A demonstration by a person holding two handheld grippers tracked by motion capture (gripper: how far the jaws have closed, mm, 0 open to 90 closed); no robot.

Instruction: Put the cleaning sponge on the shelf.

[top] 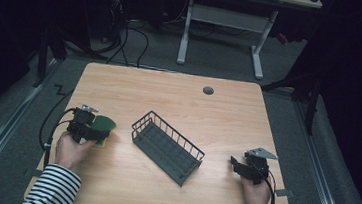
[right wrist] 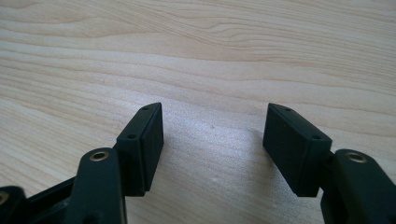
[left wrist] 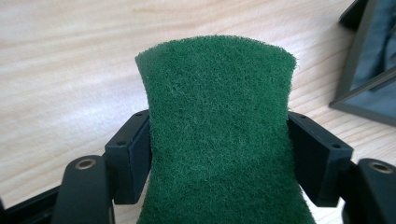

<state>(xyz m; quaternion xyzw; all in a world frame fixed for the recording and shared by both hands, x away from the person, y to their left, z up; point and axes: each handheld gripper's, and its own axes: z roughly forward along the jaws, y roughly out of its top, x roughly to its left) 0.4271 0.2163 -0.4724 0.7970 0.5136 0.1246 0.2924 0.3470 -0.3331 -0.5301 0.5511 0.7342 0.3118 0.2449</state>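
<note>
Step in hand: you are carrying the green scouring pad (left wrist: 219,135), most likely toward the wire basket (top: 167,147)
Left gripper (top: 96,133): clenched on the pad from both sides; in the left gripper view the pad bows inward where the jaws pinch it
Pad position: near the table's (top: 169,93) left edge, just left of the basket, with its free end sticking out past the jaws; whether it is clear of the wood or brushing it is hard to tell
Right gripper (right wrist: 212,135): released, jaws spread wide with bare wood between them, low by the table's front right corner
Basket: sits at the middle of the table, skewed, one short end toward the pad and the other toward your right hand (top: 256,195)
How to do it well: keep your squeeze steady, since the pad is soft and will slip if you ease off; lift enough for the drooping end to pass over the basket's near rim; bring the pad above the open floor before you let go, not over the wires
Right hand's part: leave it parked, or rest it against the basket's far end if the basket looks likely to slide
Risk: the pad's edge could snag on the rim and drag the light basket along
</note>
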